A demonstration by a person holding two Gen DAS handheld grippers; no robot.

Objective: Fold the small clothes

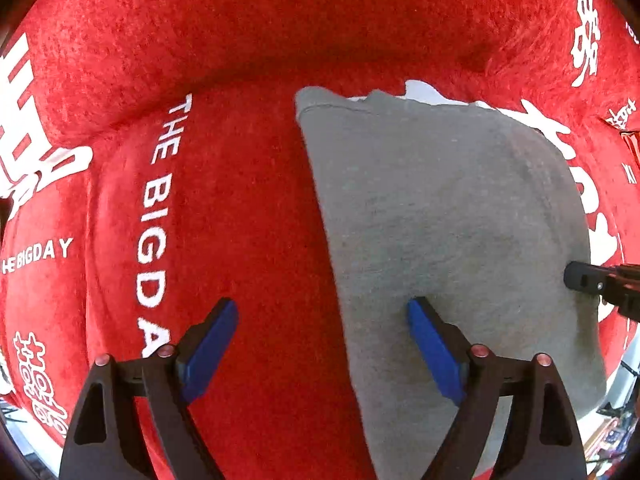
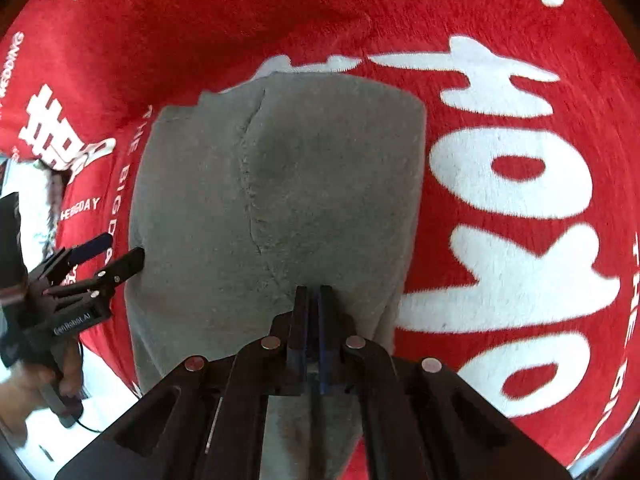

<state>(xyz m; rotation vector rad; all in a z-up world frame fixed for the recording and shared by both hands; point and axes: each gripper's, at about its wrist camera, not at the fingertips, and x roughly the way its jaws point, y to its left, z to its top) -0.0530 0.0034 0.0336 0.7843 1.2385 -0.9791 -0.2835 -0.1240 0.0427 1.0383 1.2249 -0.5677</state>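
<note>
A small grey garment (image 1: 448,224) lies folded on a red cloth; it also shows in the right wrist view (image 2: 280,200) with a seam running down it. My left gripper (image 1: 324,312) is open, its blue-padded fingers astride the garment's left edge, the right finger over the grey fabric. It appears in the right wrist view (image 2: 116,252) at that left edge. My right gripper (image 2: 314,292) is shut, pinching the garment's near edge. Its tip shows in the left wrist view (image 1: 580,276) at the garment's right side.
The red plush cloth (image 1: 248,184) with white lettering covers the surface and rises into a ridge (image 2: 240,20) behind the garment. A hand (image 2: 48,376) holds the left gripper at the table's left edge.
</note>
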